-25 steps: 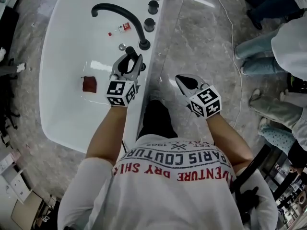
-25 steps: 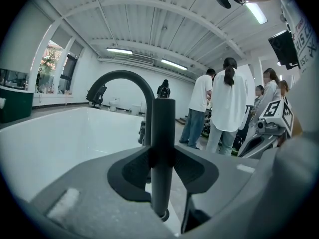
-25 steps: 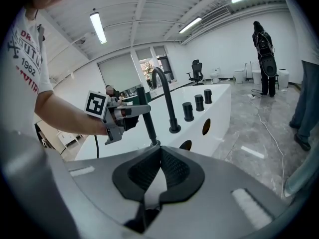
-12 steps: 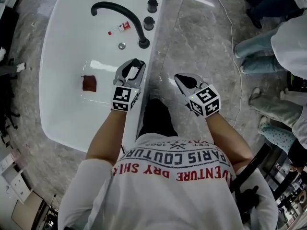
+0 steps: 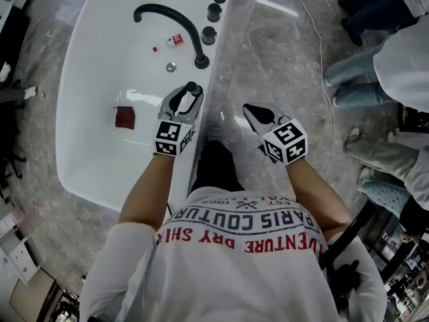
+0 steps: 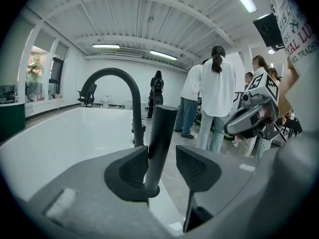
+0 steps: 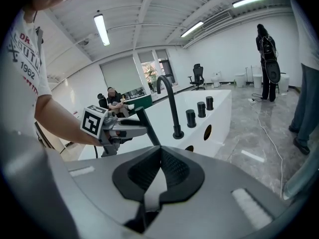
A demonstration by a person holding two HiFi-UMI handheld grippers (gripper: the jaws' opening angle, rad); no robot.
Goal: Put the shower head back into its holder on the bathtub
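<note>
The shower head (image 6: 160, 143) is a black cylinder standing upright in its holder (image 6: 149, 189) on the white bathtub's rim (image 5: 201, 123). It stands between the jaws of my left gripper (image 6: 162, 166), which are opening; a gap shows beside the right pad (image 6: 197, 168). In the head view the left gripper (image 5: 189, 94) sits at the tub's near right rim around the black handle (image 5: 192, 86). My right gripper (image 5: 253, 111) hovers over the floor beside the tub, shut and empty, as the right gripper view (image 7: 159, 156) shows.
A black arched faucet (image 5: 167, 15) and three black knobs (image 5: 213, 10) line the rim farther along. A red object (image 5: 125, 117), a small bottle (image 5: 174, 39) and the drain (image 5: 171, 66) lie in the tub. People (image 5: 375, 66) stand at the right; a cable (image 5: 326, 79) crosses the floor.
The left gripper carried the handle from over the tub basin to the rim, where it now stands upright. Its jaws have spread wider. The right gripper has stayed put.
</note>
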